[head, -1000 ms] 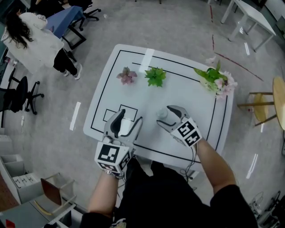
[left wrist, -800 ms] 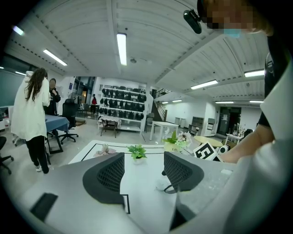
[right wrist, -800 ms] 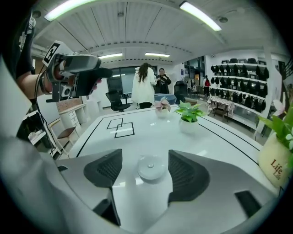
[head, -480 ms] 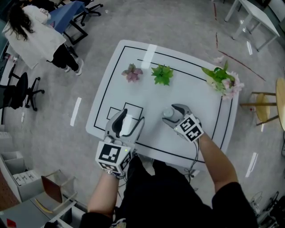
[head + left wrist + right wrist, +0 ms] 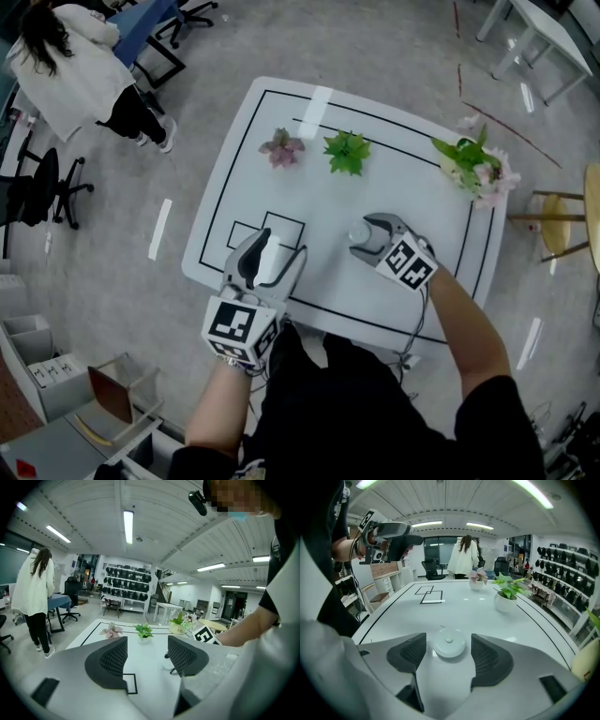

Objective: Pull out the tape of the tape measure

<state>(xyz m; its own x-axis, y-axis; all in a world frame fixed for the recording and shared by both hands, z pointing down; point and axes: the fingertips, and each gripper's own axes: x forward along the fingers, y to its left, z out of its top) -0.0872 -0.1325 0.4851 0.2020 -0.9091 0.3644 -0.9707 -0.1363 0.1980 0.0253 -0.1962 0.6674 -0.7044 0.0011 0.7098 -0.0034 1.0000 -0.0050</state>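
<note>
**Right jaws round the tape measure, not yet closed**

Your right gripper (image 5: 368,235) has edged forward over the last second. The small round white tape measure (image 5: 449,642) now lies flat on the white table with black lines (image 5: 412,187), squarely between that gripper's jaws. The tape measure itself appears not to have moved. The jaws are moderately spread, with a thin gap showing on each side of the disc, so they are touching nothing yet. You are lined up to pinch the case, but the pull has not begun and no tape is out.

Your left gripper (image 5: 146,654) has barely shifted. It hovers above the near edge of the table with its jaws wide apart and nothing between them. It is well to the left of the disc, over the black-outlined squares (image 5: 281,225).

I cannot make out the tape's end tab in any view, so find it before you bring the left jaws across.

The ground between your two grippers is bare. A pink-leaved plant (image 5: 283,148), a green plant in a white pot (image 5: 348,152) and a pot of pink flowers with green leaves (image 5: 473,167) stand along the far side, well away from the disc. A person in a white coat (image 5: 70,66) stands off beyond the table's far left corner, clear of your work.
</note>
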